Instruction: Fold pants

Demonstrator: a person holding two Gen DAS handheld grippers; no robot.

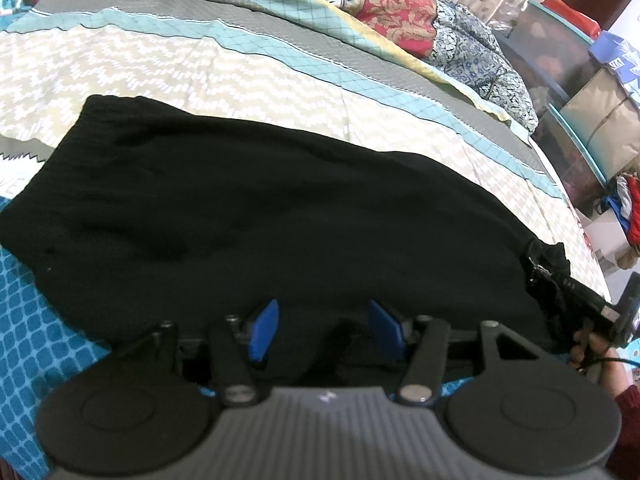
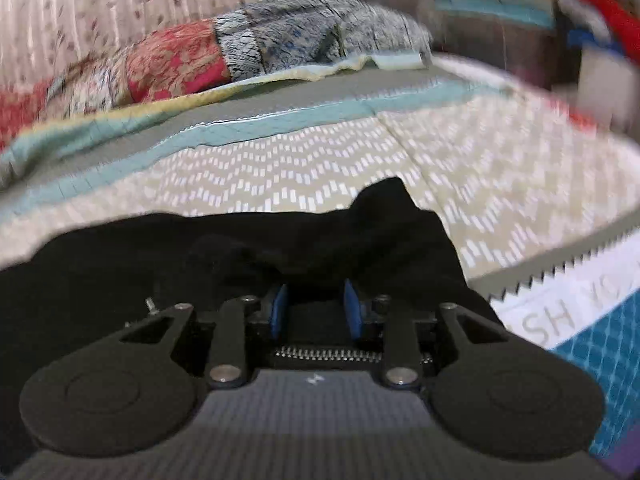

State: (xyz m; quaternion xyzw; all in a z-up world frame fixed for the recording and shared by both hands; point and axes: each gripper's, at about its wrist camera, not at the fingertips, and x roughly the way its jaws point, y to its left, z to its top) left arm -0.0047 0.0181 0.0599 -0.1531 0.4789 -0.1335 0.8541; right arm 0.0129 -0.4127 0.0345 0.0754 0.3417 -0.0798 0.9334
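Black pants [image 1: 248, 216] lie on the bedspread [image 1: 224, 72]. Left gripper [image 1: 324, 330] stands part-open over them, gripping nothing; right gripper [image 2: 316, 312] stands narrow, hold indeterminable.

One pair of black pants [image 1: 248, 208], two claws, one bedspread [image 1: 200, 72].

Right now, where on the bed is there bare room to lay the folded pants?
Free: the beige zigzag bedspread band between the black pants and the teal stripe. Crowded: the patterned red and blue quilt piled behind, and the pants under both grippers.
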